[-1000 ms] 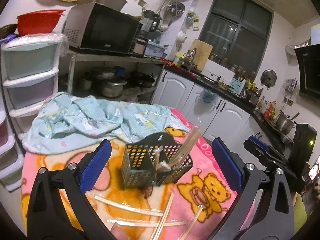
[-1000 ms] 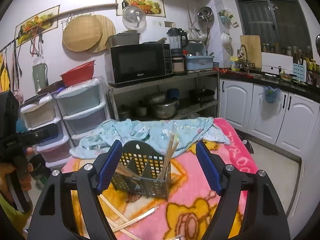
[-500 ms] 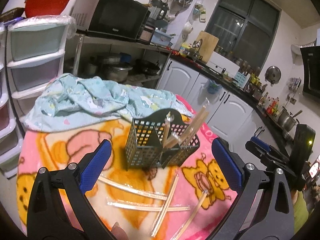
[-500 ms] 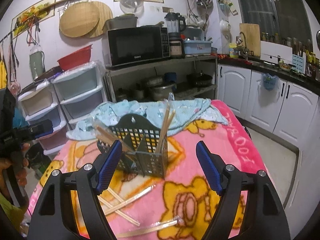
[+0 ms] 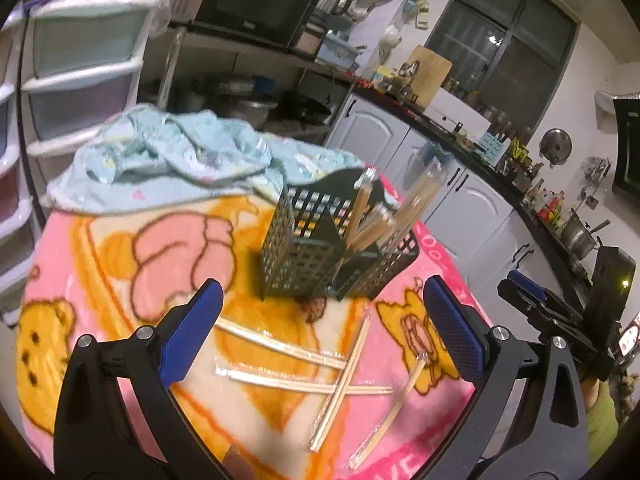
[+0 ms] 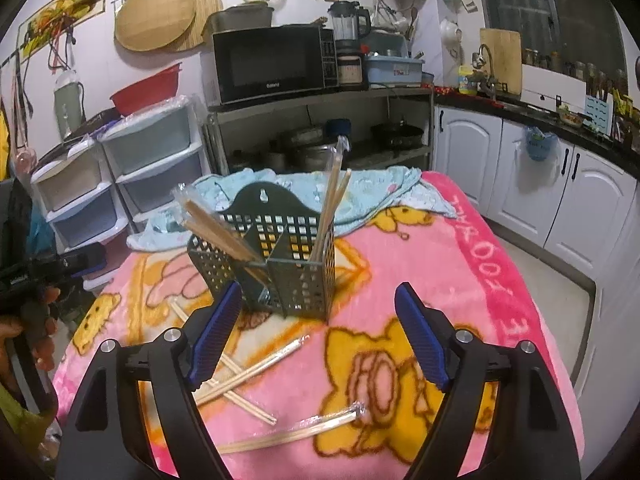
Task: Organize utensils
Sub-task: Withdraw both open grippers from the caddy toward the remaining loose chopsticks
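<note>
A dark perforated utensil caddy [image 6: 276, 256] stands mid-blanket [image 6: 460, 280], wrapped chopsticks [image 6: 332, 200] leaning in its compartments. More wrapped pairs [image 5: 304, 364] lie loose in front (some crossed). Left gripper [image 5: 320, 332] and right gripper [image 6: 320, 332] both gape wide, empty.
</note>
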{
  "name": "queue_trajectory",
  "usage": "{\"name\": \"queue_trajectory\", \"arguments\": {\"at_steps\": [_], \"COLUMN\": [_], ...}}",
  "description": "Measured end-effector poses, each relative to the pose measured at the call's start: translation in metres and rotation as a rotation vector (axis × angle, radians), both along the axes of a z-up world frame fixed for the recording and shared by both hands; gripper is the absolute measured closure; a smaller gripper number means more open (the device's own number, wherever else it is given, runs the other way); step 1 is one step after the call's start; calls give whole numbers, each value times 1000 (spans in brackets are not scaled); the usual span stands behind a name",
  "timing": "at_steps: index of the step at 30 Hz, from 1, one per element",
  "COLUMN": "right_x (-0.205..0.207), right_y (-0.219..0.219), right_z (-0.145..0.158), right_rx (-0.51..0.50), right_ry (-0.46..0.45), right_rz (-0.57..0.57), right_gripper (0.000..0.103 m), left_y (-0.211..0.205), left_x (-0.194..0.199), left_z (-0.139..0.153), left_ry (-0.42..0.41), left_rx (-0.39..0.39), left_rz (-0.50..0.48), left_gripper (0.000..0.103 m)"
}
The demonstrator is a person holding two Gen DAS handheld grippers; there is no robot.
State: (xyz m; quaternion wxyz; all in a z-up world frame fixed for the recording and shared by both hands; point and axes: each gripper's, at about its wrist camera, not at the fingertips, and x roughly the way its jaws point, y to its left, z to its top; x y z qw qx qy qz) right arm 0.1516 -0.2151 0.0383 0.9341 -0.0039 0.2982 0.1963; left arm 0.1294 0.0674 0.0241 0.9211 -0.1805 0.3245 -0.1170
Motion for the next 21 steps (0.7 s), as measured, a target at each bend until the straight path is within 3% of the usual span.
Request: {"name": "queue_trajectory", "arguments": {"at_steps": [21], "right_x": [10], "right_y": [12], "right_z": [-50], "right_rx": [-62], "right_ry": [114], "right_rz": [13], "right_gripper": [26], "left_y": [4], "left_x": [-6], "left_z": [-49], "left_ry": [134], "left_rx": [37], "left_rz": [30], "left_gripper": [11]}}
